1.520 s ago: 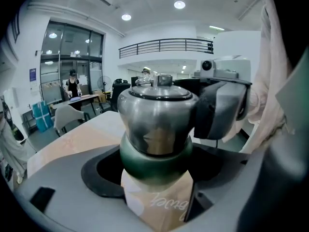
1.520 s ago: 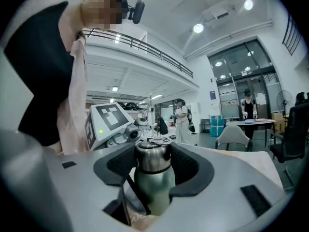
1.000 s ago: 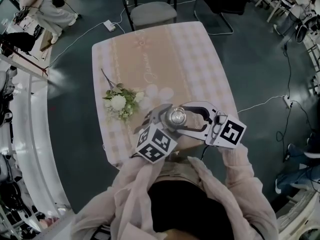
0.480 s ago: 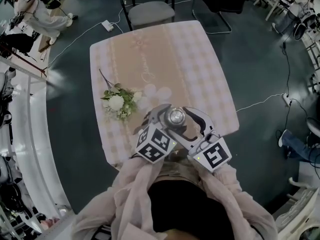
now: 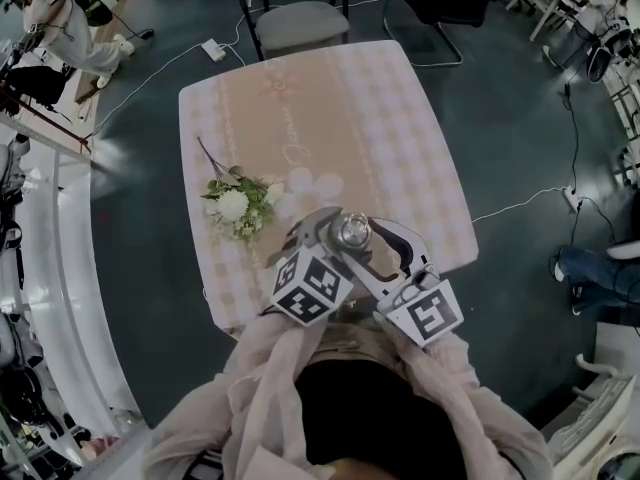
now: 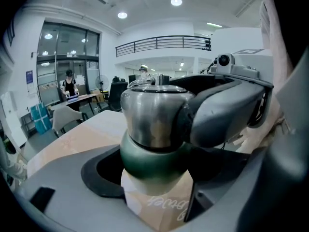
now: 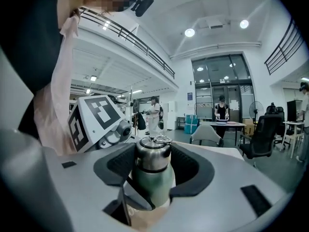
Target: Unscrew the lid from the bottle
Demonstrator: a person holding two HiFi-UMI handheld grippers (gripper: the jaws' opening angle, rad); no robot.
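Left gripper (image 5: 320,224) clamps the upright bottle (image 6: 153,159) by its green body. Right gripper (image 7: 153,166), jaws just closing, pinches the lid (image 7: 152,154) directly above, axis vertical.

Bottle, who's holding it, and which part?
The left gripper clamps the bottle by its green body. The right gripper's jaws have just been closing onto its steel lid.

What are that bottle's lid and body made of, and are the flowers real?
The lid looks like brushed stainless steel: silvery, with soft reflections. The bottle body is probably metal under a satin green coating, given its dull sheen. The flowers are too small to tell real from artificial.
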